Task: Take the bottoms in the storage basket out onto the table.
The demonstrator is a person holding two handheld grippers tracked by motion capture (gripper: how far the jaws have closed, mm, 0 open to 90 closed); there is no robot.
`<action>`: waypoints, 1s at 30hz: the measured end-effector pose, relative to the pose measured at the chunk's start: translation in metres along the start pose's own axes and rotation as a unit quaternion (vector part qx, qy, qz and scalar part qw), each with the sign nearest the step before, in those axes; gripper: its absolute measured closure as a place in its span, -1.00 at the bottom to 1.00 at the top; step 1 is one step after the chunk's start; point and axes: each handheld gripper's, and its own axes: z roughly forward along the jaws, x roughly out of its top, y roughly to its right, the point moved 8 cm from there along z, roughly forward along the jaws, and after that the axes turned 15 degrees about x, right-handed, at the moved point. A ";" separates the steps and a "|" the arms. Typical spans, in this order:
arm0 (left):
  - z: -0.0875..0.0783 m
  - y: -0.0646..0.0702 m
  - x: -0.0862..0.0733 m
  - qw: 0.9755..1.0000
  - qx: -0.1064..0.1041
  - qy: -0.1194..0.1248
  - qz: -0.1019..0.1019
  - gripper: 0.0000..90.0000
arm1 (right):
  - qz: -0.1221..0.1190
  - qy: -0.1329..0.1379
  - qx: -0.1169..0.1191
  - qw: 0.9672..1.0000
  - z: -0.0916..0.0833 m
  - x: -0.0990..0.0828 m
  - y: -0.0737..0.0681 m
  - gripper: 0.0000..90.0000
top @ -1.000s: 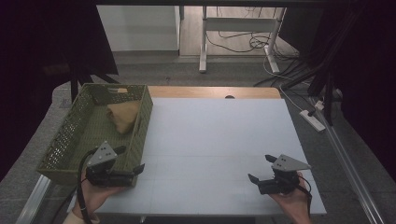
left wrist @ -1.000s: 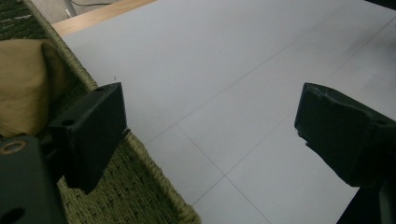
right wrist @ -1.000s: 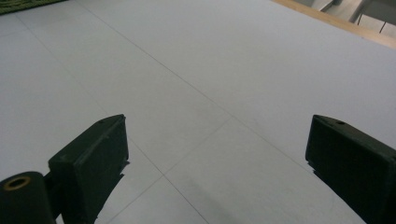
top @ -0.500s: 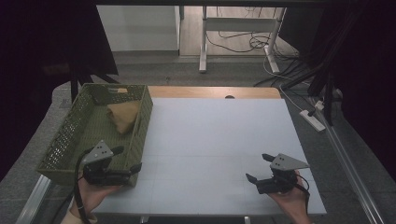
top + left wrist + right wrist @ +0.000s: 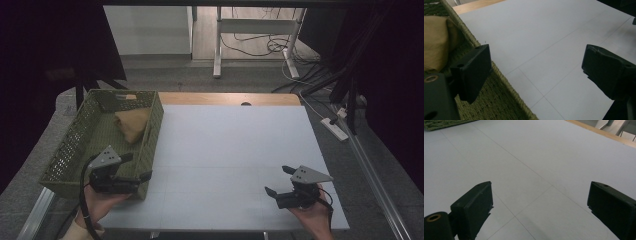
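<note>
Basket (image 5: 65,155) rim between spread, empty jaws of left gripper (image 5: 136,167); cloth (image 5: 131,124) beyond.

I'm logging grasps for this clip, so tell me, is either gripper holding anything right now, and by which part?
Nothing is held. The left gripper is open beside the green basket, and the right gripper is open over the white table.

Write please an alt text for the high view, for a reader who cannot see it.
A person holds the left gripper over the near corner of a green basket and the right gripper low over a white table, both open. A tan cloth bundle lies inside the basket, toward its far end.
</note>
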 end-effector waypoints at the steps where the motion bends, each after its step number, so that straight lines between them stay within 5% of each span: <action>1: 0.001 0.000 0.001 1.000 0.000 0.001 0.001 -0.78 | 0.001 -0.001 0.000 1.000 0.000 -0.001 0.000 -0.86; 30: -0.002 -0.008 0.015 1.000 0.012 0.005 -0.008 -0.77 | -0.008 -0.008 0.013 1.000 0.012 0.005 -0.002 -0.86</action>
